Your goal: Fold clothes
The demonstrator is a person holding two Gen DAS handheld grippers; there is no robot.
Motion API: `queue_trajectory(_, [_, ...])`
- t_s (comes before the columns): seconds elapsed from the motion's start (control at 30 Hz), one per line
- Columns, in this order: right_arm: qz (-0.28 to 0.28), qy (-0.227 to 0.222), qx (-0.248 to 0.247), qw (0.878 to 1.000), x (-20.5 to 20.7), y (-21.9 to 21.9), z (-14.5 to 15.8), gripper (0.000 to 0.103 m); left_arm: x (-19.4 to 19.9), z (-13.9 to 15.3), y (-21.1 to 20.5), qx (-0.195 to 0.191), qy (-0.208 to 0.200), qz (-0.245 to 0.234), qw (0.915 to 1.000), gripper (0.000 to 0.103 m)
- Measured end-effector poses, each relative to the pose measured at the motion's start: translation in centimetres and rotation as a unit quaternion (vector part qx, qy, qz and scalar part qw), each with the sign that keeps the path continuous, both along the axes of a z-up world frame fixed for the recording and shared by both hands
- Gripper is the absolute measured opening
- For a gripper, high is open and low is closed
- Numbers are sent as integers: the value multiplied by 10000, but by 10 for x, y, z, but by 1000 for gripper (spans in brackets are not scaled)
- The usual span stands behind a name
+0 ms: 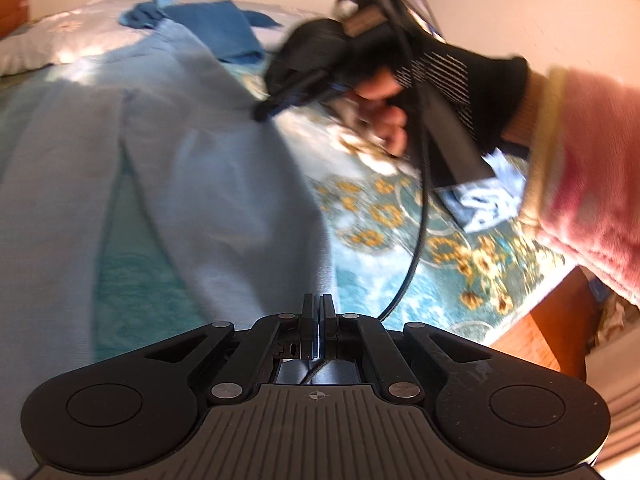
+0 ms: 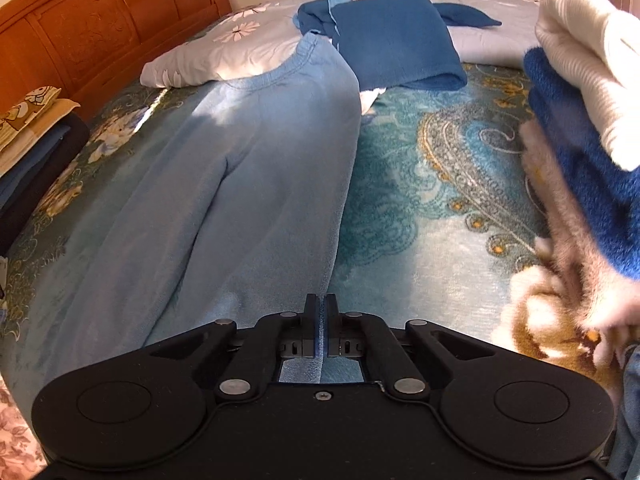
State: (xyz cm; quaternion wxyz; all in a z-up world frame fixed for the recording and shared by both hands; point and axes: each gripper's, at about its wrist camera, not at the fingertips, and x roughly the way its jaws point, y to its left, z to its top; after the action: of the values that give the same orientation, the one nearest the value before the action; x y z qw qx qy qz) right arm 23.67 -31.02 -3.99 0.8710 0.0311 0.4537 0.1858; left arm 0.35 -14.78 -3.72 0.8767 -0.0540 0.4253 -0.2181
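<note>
Right gripper (image 2: 321,320) pressed together, pinching the near hem of the light-blue trousers (image 2: 240,160), with a strip of blue cloth showing between the fingers. Left gripper (image 1: 318,316) pressed together as well, hovering over the same cloth; cannot tell whether any fabric is caught in it. Seen from the left wrist, trousers drawn up in a blurred ridge toward the right gripper's tips. Just behind those tips, the right hand (image 1: 452,76) in a black glove around the handle, a pink fleece sleeve (image 1: 592,160) at the right edge, a black cable (image 1: 416,220) hanging down from the handle. Trousers laid lengthwise on the teal patterned bedspread (image 2: 432,200), waistband at the far end, legs running toward the near edge. Beyond the waistband, touching it, a folded dark-blue sweater (image 2: 396,44). To the far left, a white flowered pillow (image 2: 224,56) against the carved wooden headboard (image 2: 100,28). On the right, well apart from the trousers, a stack of folded clothes (image 2: 580,140), white on top, dark blue beneath.
</note>
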Motion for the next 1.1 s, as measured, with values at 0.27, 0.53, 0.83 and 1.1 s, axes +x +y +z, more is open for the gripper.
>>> queue_trajectory(0.27, [135,-224,-129,9996,-2,37,32,2,-13,26,61,-327,-81,572,9978,0])
queue_trajectory(0.53, [775,-449,-368,9953,-8,118,57,2,-35,40,122,-580,-73,1117,9920,0])
queue_trajectory(0.83, [1719,-534,-842,9801,-22,239,53,2,-59,34,186,-724,200,1705,9825,0])
queue_trajectory(1.1, [1746,-355,-1170,9770,-22,262,32,2,-45,19,197,-883,322,1744,9802,0])
